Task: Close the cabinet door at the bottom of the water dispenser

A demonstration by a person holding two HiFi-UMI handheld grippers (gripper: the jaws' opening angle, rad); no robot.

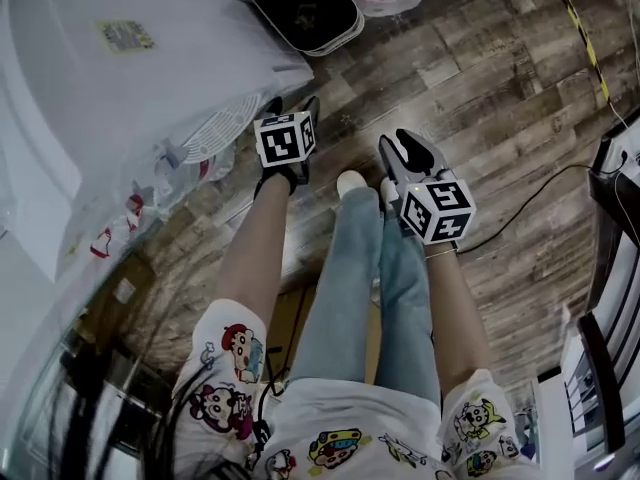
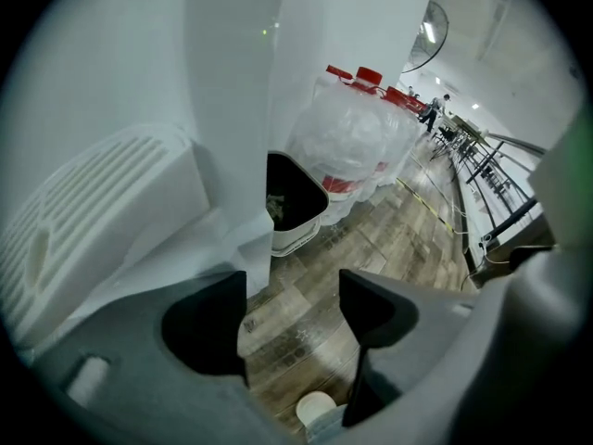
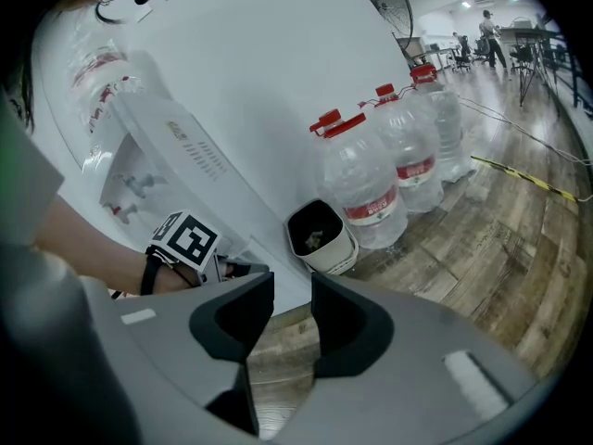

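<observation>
The white water dispenser fills the head view's upper left, its drip grille facing me. My left gripper hangs beside the lower front corner, jaws open over bare wood floor. In the left gripper view the left gripper has its left jaw right by a white panel edge of the dispenser. Whether this edge is the cabinet door I cannot tell. My right gripper is to the right, above my legs, jaws apart and empty. The right gripper looks at the dispenser and the left gripper's marker cube.
A black-lined waste bin stands against the dispenser's far side, with wrapped water bottles beyond it. A cable crosses the wood floor at right, near a dark rack. My white shoe is between the grippers.
</observation>
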